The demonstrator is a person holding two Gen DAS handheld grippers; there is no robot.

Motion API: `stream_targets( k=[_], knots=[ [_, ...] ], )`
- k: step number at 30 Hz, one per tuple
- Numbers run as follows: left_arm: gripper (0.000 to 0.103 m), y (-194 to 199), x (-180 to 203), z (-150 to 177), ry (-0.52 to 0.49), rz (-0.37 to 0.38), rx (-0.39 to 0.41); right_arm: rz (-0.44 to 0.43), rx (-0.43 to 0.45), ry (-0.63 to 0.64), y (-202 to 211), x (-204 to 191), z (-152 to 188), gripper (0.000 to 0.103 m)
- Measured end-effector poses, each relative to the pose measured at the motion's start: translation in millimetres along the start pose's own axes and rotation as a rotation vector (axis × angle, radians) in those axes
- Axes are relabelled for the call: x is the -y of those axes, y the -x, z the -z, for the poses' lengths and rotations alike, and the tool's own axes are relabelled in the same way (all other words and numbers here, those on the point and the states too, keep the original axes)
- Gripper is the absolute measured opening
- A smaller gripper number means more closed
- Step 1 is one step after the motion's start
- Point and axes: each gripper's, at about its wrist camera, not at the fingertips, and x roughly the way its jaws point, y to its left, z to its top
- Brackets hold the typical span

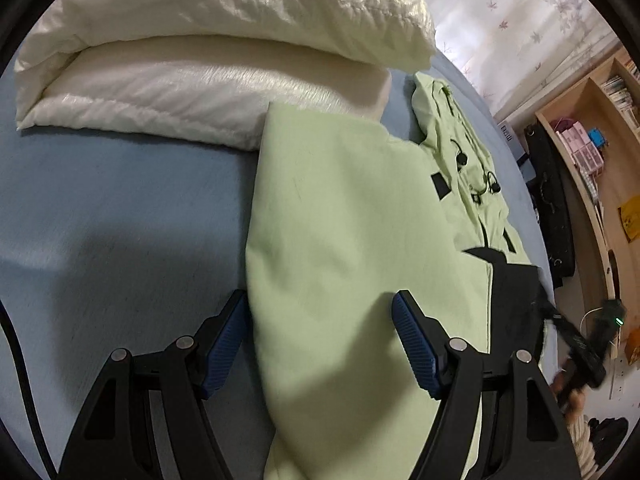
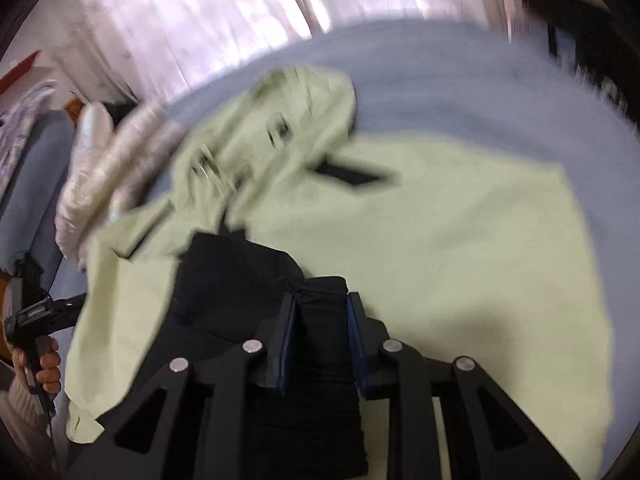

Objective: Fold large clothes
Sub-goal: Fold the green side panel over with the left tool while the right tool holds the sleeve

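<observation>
Black cuff fabric (image 2: 320, 320) sits pinched between the right gripper (image 2: 320, 312) pads, nearest. Left gripper (image 1: 320, 336) hangs spread over the near edge of the green jacket (image 1: 340, 220), which stretches lengthwise away across the blue bed (image 1: 120, 208) toward the white duvet (image 1: 200, 80).

- The jacket (image 1: 340, 216) lies spread on the bed (image 1: 120, 208).
- A folded quilt (image 1: 208, 60) sits behind it, touching its far edge.
- Its hood (image 1: 448, 128) lies to the right of the quilt.
- Shelves (image 1: 600, 128) stand beyond the bed's right side.
</observation>
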Motion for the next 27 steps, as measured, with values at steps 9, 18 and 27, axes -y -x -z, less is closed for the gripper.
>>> stream_targets(
  k=[9,18,27],
  knots=[
    [0.067,-7,17,-3,-0.060,-0.053,0.074,0.078,0.280,0.080,41,-14,-27,0.024],
    [0.034,-7,10,-5,-0.027,-0.093,0.108,0.239,-0.030,-0.177,-63,57,-7,0.024],
    [0.003,17,31,2,-0.105,-0.186,0.233,0.186,0.017,-0.141,-53,43,-23,0.024]
  ],
)
